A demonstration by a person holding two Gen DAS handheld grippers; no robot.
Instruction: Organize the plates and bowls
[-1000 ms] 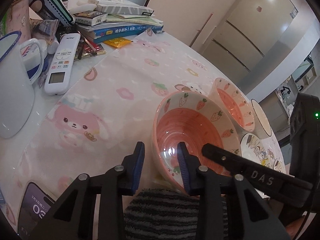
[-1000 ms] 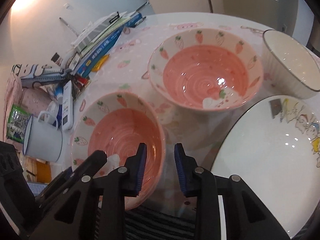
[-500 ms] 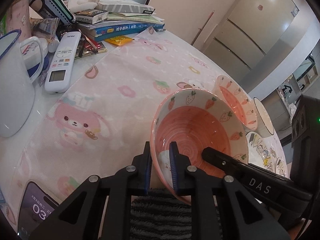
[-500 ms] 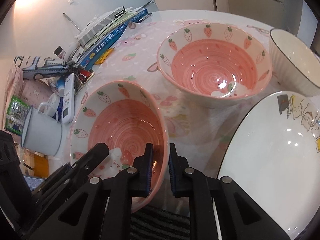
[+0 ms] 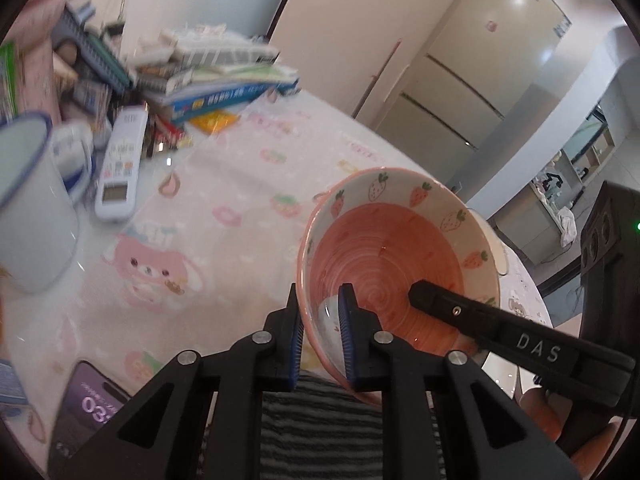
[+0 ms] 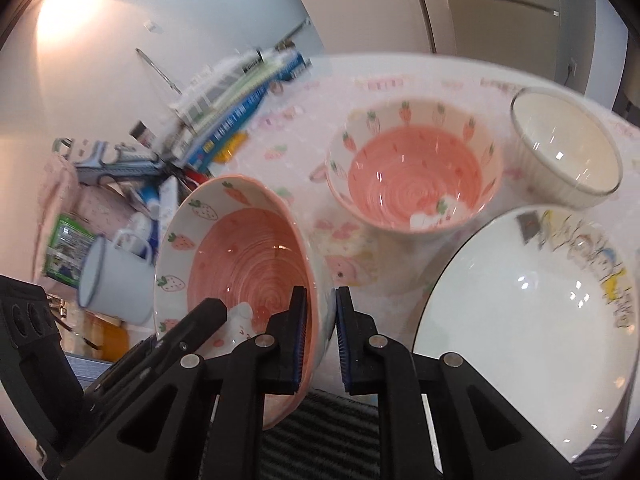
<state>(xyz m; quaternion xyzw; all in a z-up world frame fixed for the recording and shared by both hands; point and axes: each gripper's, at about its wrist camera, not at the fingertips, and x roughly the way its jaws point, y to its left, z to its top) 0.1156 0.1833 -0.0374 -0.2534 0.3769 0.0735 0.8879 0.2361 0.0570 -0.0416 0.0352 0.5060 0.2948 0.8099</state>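
Both grippers hold one pink strawberry bowl (image 5: 396, 256), also in the right wrist view (image 6: 240, 264), raised above the table and tilted. My left gripper (image 5: 320, 336) is shut on its near-left rim. My right gripper (image 6: 320, 336) is shut on its right rim. A second pink strawberry bowl (image 6: 416, 168) sits on the table behind. A white bowl (image 6: 568, 148) stands at the far right. A large white plate (image 6: 528, 320) with cartoon print lies at the near right.
A pink cartoon tablecloth (image 5: 224, 216) covers the table. A blue-rimmed white mug (image 5: 32, 208), a remote control (image 5: 120, 168), a stack of books (image 5: 224, 80) and clutter sit at the left. A phone (image 5: 88, 404) lies near the front edge. A fridge (image 5: 472, 64) stands beyond.
Both grippers closed on opposite rims of the near pink bowl, then lifted and tilted it off the table.
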